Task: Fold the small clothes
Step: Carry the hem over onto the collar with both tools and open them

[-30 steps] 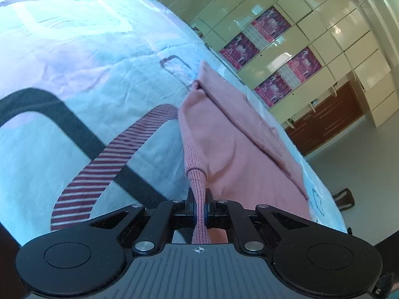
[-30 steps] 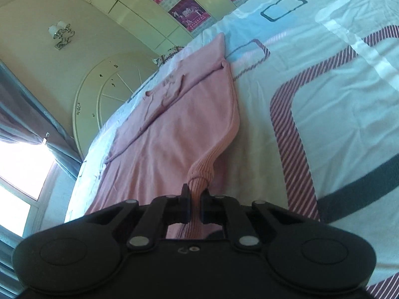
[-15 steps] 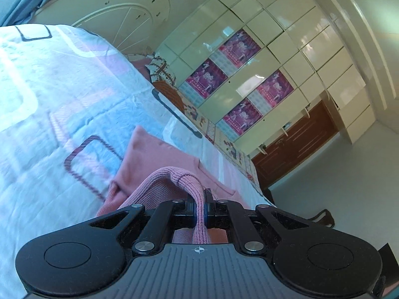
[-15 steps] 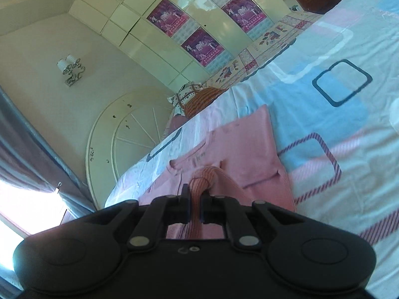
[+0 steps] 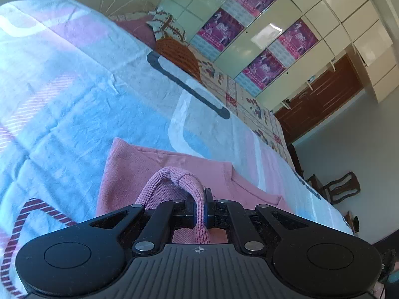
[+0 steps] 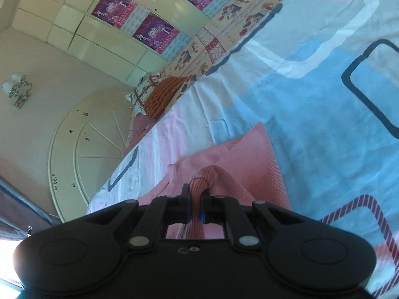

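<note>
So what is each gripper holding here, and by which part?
Both hold the pink knit garment by its ribbed edge: the left gripper and the right gripper each pinch a bunched fold of ribbing.

Bright daylight, bluish cast, fisheye warping

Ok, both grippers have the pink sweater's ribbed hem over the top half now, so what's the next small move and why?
Probably lower both hems onto the fabric below, then release. The left gripper and right gripper are each shut on the ribbed hem, which arches above the pink sweater lying flat on the bedsheet. The far edge of the sweater sits just ahead, so the fold looks nearly lined up.
</note>
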{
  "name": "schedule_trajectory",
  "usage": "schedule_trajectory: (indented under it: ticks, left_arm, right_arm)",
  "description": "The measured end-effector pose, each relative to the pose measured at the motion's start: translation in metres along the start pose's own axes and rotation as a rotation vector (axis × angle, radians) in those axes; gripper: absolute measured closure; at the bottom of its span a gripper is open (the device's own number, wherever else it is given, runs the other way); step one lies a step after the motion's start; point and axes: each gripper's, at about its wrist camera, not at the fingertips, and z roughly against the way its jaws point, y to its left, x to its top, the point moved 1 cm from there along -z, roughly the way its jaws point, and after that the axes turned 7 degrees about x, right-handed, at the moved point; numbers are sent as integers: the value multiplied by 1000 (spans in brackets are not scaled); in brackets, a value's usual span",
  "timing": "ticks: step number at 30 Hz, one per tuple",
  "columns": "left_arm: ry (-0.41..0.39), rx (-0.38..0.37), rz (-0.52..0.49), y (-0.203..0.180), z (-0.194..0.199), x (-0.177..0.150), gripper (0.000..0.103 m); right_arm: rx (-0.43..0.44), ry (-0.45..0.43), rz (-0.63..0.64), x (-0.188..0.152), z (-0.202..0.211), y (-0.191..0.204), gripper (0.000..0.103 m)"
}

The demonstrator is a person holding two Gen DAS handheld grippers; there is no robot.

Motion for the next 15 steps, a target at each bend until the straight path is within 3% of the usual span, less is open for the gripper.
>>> schedule_trajectory:
  ticks: [2,3,4,5,6,7,8,10,12,15]
  left_arm:
    - [8,-2,-1,3,-19,6,99]
    - [13,-2,11,6,-28,9,98]
    - [13,-7,33,9,-35,12,83]
    - [-4,-9,58,12,-39,14,70]
    - [-38,-1,72,15,-39,17,36]
    - [-89,24,69,15,-36,19,11]
    - [-130,36,56,15,-32,22,8]
    - [-127,24,37,20,-34,29,8]
    - [-88,55,-76,17,-43,35,9]
    - [-12,120,-282,2,-59,31,25]
  right_arm:
    - [-19,9,-8,4,-17,-8,94]
    - [-14,11,-12,5,-24,-12,87]
    - [-15,2,-17,8,-30,-15,82]
    - [-25,-21,-16,10,-33,-17,63]
    - [-36,-40,-12,12,-35,-18,47]
    - [-47,-61,4,12,-35,-17,42]
    - [-66,-83,43,14,-34,-14,42]
    - [-72,-71,91,16,-36,-12,44]
    - [-94,-49,153,16,-38,-10,48]
    - [-135,7,234,14,-47,-8,52]
